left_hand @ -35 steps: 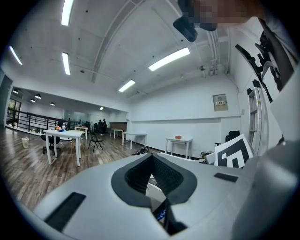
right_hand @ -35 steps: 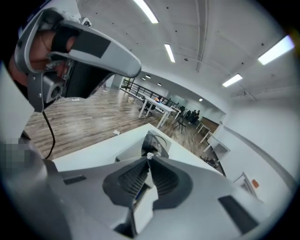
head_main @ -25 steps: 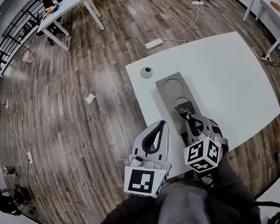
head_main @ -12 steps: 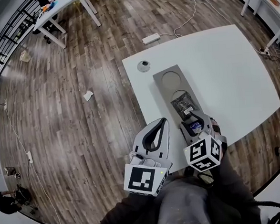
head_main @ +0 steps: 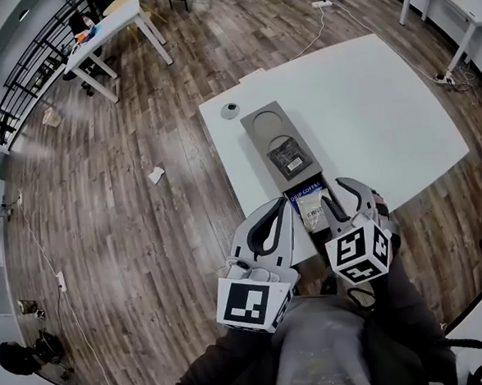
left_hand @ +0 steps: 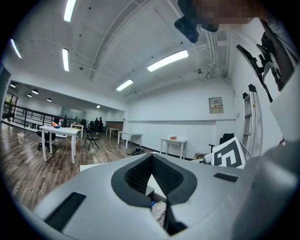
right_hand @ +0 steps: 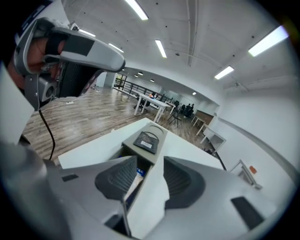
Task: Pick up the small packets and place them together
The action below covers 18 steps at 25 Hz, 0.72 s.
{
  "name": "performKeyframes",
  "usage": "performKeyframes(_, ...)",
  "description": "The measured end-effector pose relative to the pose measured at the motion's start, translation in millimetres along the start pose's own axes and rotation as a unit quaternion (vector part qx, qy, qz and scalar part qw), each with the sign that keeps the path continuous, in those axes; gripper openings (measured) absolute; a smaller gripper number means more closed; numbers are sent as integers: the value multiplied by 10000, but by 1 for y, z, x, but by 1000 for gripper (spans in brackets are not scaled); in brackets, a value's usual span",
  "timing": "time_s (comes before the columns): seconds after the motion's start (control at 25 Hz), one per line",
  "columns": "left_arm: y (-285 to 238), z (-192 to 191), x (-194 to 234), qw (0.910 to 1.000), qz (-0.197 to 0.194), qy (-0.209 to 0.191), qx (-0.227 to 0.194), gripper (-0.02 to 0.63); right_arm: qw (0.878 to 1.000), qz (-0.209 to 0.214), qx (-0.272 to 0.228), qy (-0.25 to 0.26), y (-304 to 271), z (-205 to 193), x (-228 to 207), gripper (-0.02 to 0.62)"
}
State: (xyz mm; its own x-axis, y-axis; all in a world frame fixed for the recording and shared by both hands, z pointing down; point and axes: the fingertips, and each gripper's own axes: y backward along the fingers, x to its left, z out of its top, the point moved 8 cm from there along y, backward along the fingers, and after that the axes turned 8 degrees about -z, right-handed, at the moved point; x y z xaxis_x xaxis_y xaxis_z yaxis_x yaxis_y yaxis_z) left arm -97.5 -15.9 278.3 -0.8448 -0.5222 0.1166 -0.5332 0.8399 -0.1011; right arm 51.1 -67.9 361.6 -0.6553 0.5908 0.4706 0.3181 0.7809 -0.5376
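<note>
A grey holder (head_main: 256,115) lies on the white table (head_main: 366,105). A dark packet (head_main: 289,156) rests on its second round recess. A blue-and-white drip coffee packet (head_main: 310,205) lies in the near compartment. My right gripper (head_main: 345,192) is just right of that packet. Its jaws have just been opening and now stand apart with nothing pressed between them. In the right gripper view, that packet (right_hand: 136,174) shows below the left pad and the dark packet (right_hand: 147,140) lies beyond. My left gripper (head_main: 280,204) is at the table's near edge, tips together and empty.
A small round grey object (head_main: 230,109) sits near the table's far left corner. The table's left edge runs close beside the holder, with wooden floor below. Another white table (head_main: 117,15) stands far off, and a scrap of paper (head_main: 156,174) lies on the floor.
The right jaws opened and left the blue-and-white packet lying in the holder's near compartment. Both grippers drew back towards the person, away from the holder's far end.
</note>
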Motion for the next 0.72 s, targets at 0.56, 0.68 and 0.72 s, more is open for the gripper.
performKeyframes(0.56,19,-15,-59,10000,44,67,5,3,9959,710,293,484,45,-54,36,178)
performKeyframes(0.68,18,-19,-43,9998,118,141,83,3,9906,891,520,901,31,-57,53,208)
performKeyframes(0.72,17,-20,-37,9997,133,171,106,3,9884,943,607,1023,26,-58,57,218)
